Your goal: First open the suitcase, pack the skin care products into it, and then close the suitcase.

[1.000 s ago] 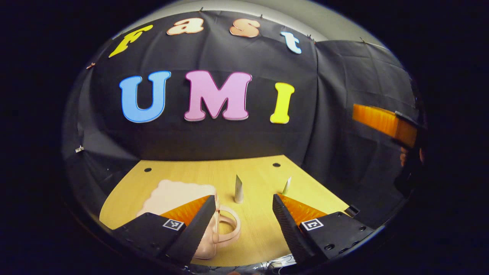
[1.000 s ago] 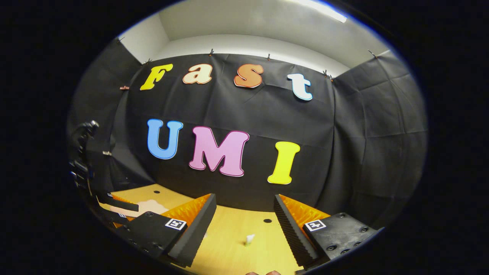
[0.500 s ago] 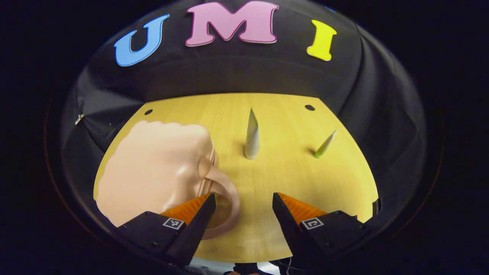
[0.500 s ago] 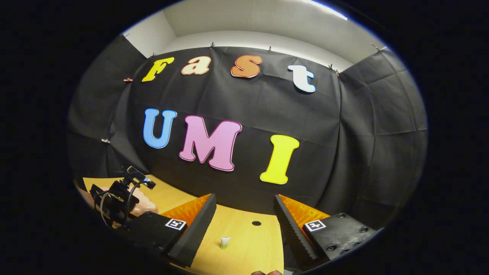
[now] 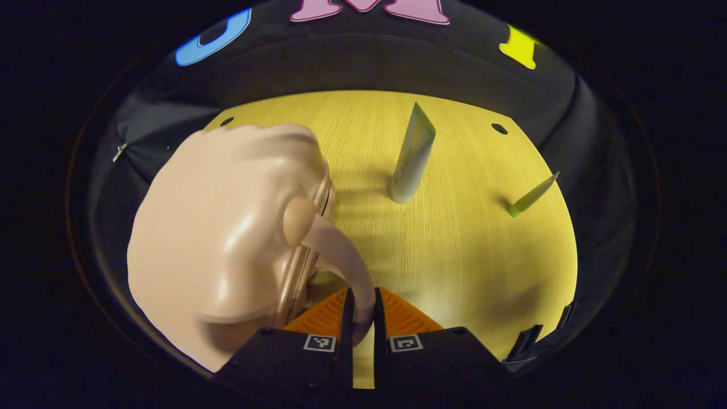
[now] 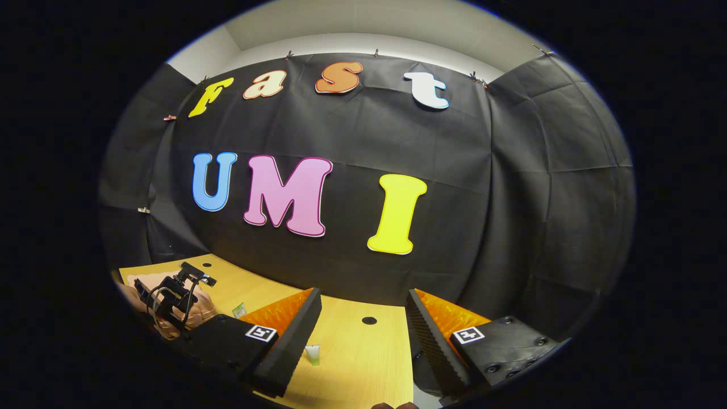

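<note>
Dropped lower and nearer the table (image 5: 454, 267) over the past second, left gripper (image 5: 362, 318) now pinching the pale pink suitcase's handle (image 5: 341, 255), fingers pressed on it from both sides. Suitcase (image 5: 221, 238) closed, lying on the table's left part. Beyond, standing upright, a pale tube (image 5: 412, 156); farther right, well apart, a smaller green-capped tube (image 5: 531, 196). Right gripper (image 6: 363, 335) held above the table edge, fingers spread wide, gripping nothing; between them, farther off, a small tube (image 6: 313, 354).
</note>
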A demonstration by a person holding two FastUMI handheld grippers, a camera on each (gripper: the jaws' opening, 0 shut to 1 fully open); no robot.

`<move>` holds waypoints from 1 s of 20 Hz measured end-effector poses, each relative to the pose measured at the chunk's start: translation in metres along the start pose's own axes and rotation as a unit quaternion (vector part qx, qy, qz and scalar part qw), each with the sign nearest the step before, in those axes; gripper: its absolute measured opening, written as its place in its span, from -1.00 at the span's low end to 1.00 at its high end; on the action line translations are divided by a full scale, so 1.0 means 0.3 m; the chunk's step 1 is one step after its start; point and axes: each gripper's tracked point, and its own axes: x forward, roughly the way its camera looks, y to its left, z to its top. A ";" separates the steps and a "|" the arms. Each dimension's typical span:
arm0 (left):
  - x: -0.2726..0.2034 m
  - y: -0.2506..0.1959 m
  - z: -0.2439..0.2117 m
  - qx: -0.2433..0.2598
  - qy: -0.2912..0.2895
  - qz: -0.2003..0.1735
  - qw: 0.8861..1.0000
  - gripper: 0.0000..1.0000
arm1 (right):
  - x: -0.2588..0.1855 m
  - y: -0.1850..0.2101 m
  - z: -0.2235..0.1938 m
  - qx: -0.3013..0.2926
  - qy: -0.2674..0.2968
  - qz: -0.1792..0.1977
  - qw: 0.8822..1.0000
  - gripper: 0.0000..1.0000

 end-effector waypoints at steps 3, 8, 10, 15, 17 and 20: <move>-0.132 0.030 0.103 0.048 -0.030 0.005 0.998 -0.71 | 0.022 0.031 0.001 0.006 -0.004 0.009 1.000 0.92; -0.419 0.248 0.311 0.002 -0.106 0.012 0.994 -0.72 | 0.104 0.163 0.028 0.027 -0.011 0.038 0.999 0.92; -0.536 0.407 0.398 0.013 -0.151 0.047 0.987 -0.72 | 0.136 0.242 0.079 0.034 -0.026 0.051 0.998 0.92; -0.669 0.886 0.494 0.032 -0.211 0.147 0.966 -0.77 | 0.155 0.435 0.176 0.034 -0.047 0.062 0.996 0.92; -0.664 1.075 0.485 0.057 -0.201 0.174 0.962 -0.81 | 0.153 0.514 0.208 0.025 -0.053 0.065 0.996 0.92; -0.590 1.336 0.483 0.055 -0.184 0.205 0.960 -0.82 | 0.169 0.621 0.235 0.008 -0.055 0.066 0.996 0.89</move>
